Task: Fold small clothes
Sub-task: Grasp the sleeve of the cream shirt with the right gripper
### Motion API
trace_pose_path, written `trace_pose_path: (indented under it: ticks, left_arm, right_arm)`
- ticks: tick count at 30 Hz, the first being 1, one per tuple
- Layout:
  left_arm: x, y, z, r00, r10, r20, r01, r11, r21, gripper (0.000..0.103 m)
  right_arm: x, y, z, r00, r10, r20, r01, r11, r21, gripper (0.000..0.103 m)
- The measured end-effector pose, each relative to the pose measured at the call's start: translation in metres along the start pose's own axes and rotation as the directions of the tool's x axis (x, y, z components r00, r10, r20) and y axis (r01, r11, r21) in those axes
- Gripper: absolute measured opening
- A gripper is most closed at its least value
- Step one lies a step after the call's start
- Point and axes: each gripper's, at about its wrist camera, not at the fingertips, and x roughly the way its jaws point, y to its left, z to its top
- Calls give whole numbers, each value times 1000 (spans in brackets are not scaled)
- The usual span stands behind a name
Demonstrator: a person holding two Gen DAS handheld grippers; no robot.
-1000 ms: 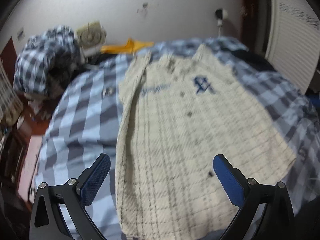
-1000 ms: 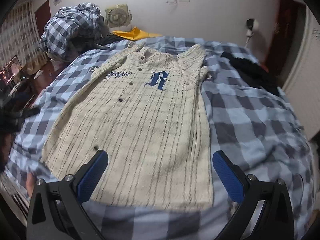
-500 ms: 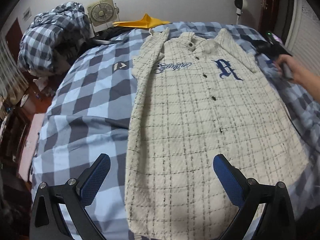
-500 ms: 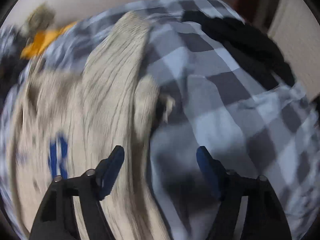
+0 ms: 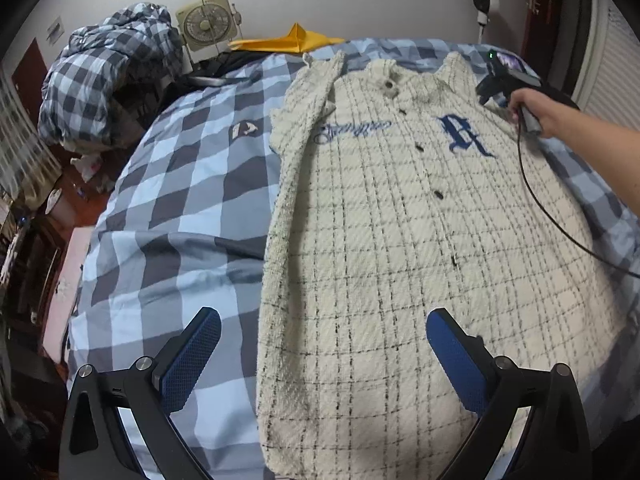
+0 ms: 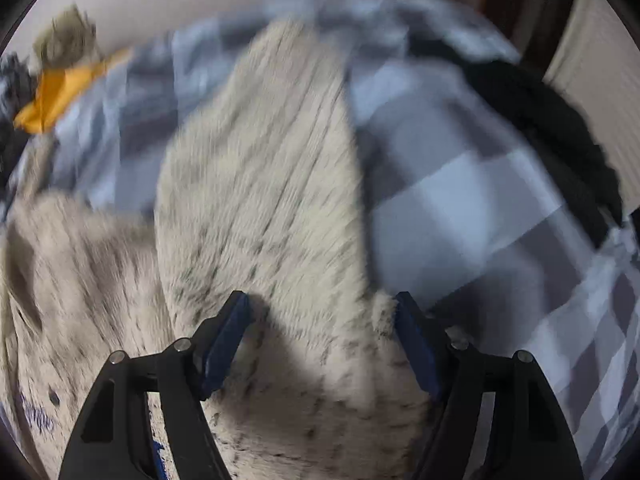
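A cream checked shirt with a blue letter on its chest lies flat, front up, on a blue plaid bed. My left gripper is open above the shirt's lower left hem, holding nothing. My right gripper is open, low over the shirt's right sleeve, with the sleeve's base between its jaws. It also shows in the left wrist view at the shirt's far right shoulder, held by a hand. The right wrist view is blurred.
A bundled plaid duvet, a small fan and a yellow cloth lie at the head of the bed. A black garment lies to the right of the sleeve. The bed's left edge drops to a cluttered floor.
My right gripper has moved from the hem up to the right sleeve and lowered onto it. My left gripper has steadied over the lower left hem.
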Motion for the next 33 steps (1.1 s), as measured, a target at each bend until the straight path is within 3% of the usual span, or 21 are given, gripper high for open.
trace_pose_path:
  ticks: [1, 2, 3, 6, 11, 13, 15, 16, 17, 18, 19, 20, 21, 23, 24, 28, 29, 31, 33]
  left_arm:
    - [2, 0, 0, 1000, -1, -8, 1, 1000, -4, 103]
    - [3, 0, 0, 1000, -1, -14, 1, 1000, -7, 103]
    - [3, 1, 0, 1000, -4, -14, 4, 1000, -10, 103]
    - [-3, 1, -1, 1000, 24, 10, -24, 1000, -12, 103]
    - [-25, 5, -2, 989, 102, 111, -100, 995, -27, 103]
    - [-33, 4, -3, 984, 109, 144, -108, 994, -15, 103]
    - [-37, 1, -5, 983, 102, 153, -104, 995, 4, 103]
    - [-37, -1, -6, 984, 92, 152, -96, 995, 15, 103]
    - [-37, -2, -7, 985, 86, 151, -90, 996, 21, 103]
    - [-38, -4, -8, 986, 78, 149, -83, 996, 29, 103]
    - [-38, -6, -9, 987, 71, 146, -77, 996, 39, 103]
    - [-38, -9, -10, 988, 66, 143, -73, 996, 47, 103]
    - [-38, -11, -10, 988, 60, 143, -68, 996, 54, 103]
    - [-39, -16, -11, 987, 58, 150, -68, 996, 63, 103]
    - [-38, -18, -10, 987, 58, 150, -68, 995, 68, 103]
    - [-27, -22, -9, 992, 53, 115, -62, 995, 81, 103]
    - [-23, -22, -9, 993, 51, 103, -59, 995, 79, 103]
    - [-16, -21, -9, 996, 49, 77, -54, 996, 71, 103]
    - [-9, -19, -7, 997, 49, 58, -53, 997, 64, 103]
  right_arm:
    - [-3, 2, -2, 1000, 11, 3, -11, 1000, 1, 17]
    - [-14, 3, -5, 999, -7, 33, 8, 1000, -4, 8]
    - [-22, 1, -4, 998, 7, 57, -7, 1000, -4, 8]
    - [-72, -20, -17, 968, 178, 178, -185, 982, 21, 6]
    - [-175, -97, -63, 904, 216, 369, -273, 956, 110, 6]
    - [-210, -151, -103, 877, 271, 397, -383, 893, 238, 6]
    - [-225, -181, -141, 860, 320, 397, -448, 847, 288, 7]
    - [-235, -194, -173, 875, 311, 370, -433, 845, 315, 13]
    - [-233, -196, -180, 895, 298, 331, -404, 857, 320, 33]
    - [-230, -203, -201, 929, 297, 222, -357, 877, 321, 46]
    - [-221, -209, -206, 940, 303, 154, -339, 879, 336, 62]
    - [-215, -226, -213, 944, 310, 110, -328, 865, 380, 64]
    - [-217, -246, -224, 949, 294, 110, -312, 840, 444, 66]
    - [-212, -283, -220, 963, 241, 117, -267, 814, 515, 90]
    - [-208, -288, -212, 968, 226, 109, -249, 808, 534, 91]
    - [-175, -279, -171, 944, 299, 138, -326, 791, 517, 91]
    - [-161, -268, -156, 947, 287, 142, -319, 808, 495, 91]
    - [-140, -234, -121, 966, 221, 133, -256, 879, 402, 91]
    - [-115, -209, -95, 971, 194, 141, -232, 912, 339, 91]
